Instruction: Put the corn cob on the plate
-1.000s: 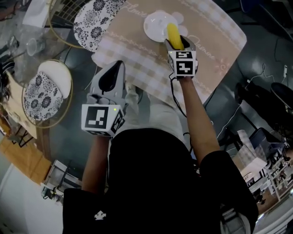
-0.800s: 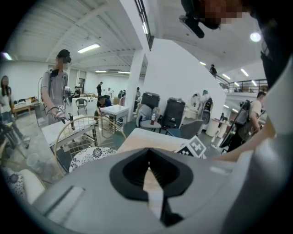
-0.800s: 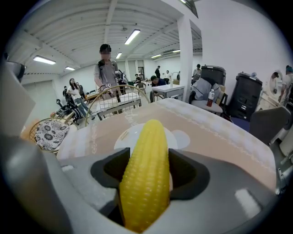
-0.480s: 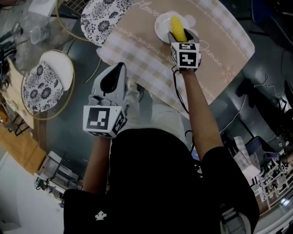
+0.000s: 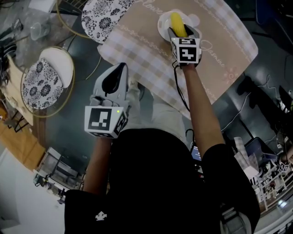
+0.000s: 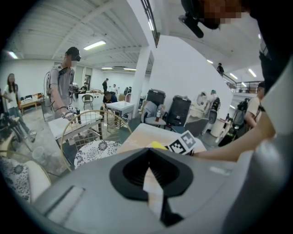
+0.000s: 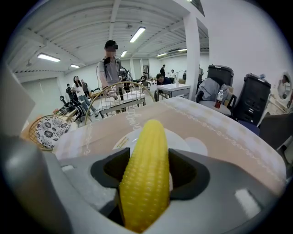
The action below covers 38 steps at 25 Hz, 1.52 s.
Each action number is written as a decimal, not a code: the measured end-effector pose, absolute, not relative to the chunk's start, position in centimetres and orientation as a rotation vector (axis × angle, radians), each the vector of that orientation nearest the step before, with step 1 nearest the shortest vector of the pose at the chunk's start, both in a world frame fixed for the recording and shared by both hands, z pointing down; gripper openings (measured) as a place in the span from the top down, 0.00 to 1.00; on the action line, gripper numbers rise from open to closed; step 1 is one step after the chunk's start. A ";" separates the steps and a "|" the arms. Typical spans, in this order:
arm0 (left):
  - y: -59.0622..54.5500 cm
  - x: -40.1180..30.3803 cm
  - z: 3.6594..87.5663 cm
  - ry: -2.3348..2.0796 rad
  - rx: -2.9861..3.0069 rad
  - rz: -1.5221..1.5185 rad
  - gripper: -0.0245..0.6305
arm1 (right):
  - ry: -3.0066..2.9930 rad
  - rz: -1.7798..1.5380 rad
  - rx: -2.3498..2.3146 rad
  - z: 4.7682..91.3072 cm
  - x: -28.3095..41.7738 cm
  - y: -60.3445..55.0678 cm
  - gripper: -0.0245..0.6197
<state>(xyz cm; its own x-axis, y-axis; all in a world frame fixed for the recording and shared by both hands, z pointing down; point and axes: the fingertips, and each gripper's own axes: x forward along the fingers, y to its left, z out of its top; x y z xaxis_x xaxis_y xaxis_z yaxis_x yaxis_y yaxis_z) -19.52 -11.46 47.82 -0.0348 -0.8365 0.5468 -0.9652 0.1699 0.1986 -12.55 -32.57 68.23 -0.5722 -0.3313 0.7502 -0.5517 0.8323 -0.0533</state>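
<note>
A yellow corn cob [image 5: 177, 24] [image 7: 146, 173] sticks out forward from my right gripper [image 5: 182, 35] [image 7: 147, 183], which is shut on it. The cob hangs over a small white plate [image 5: 164, 23] [image 7: 183, 145] lying on a beige checked tablecloth [image 5: 219, 41]; whether it touches the plate I cannot tell. My left gripper [image 5: 113, 81] [image 6: 151, 180] is held back near my body, off the table's near edge, jaws shut with nothing between them.
Two round chairs with floral cushions stand left of the table [image 5: 46, 82] [image 5: 101, 13]. Cables and dark bags lie on the floor at the right [image 5: 270, 91]. Several people stand in the hall behind [image 7: 111, 68].
My right gripper has carried the corn cob a little farther forward over the plate. The left gripper has stayed where it was.
</note>
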 end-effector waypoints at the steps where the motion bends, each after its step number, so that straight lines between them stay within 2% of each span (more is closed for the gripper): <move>1: -11.3 -19.6 47.9 -1.902 1.693 0.304 0.95 | -2.227 0.360 0.639 68.3 -12.7 -32.6 0.55; 28: -10.2 -21.1 48.6 -1.941 1.634 0.290 0.95 | -2.209 0.316 0.635 69.6 -14.1 -33.0 0.55; 38: -10.1 -21.3 48.1 -1.941 1.652 0.287 0.95 | -2.223 0.325 0.646 68.9 -13.5 -32.6 0.51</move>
<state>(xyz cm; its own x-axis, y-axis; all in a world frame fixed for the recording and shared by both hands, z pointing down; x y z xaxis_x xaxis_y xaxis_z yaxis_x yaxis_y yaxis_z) -21.33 -10.06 48.05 -0.0758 -0.8349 0.5452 -0.9569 0.2146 0.1955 -13.55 -32.64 68.92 -0.5644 -0.3453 0.7498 -0.5453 0.8379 -0.0247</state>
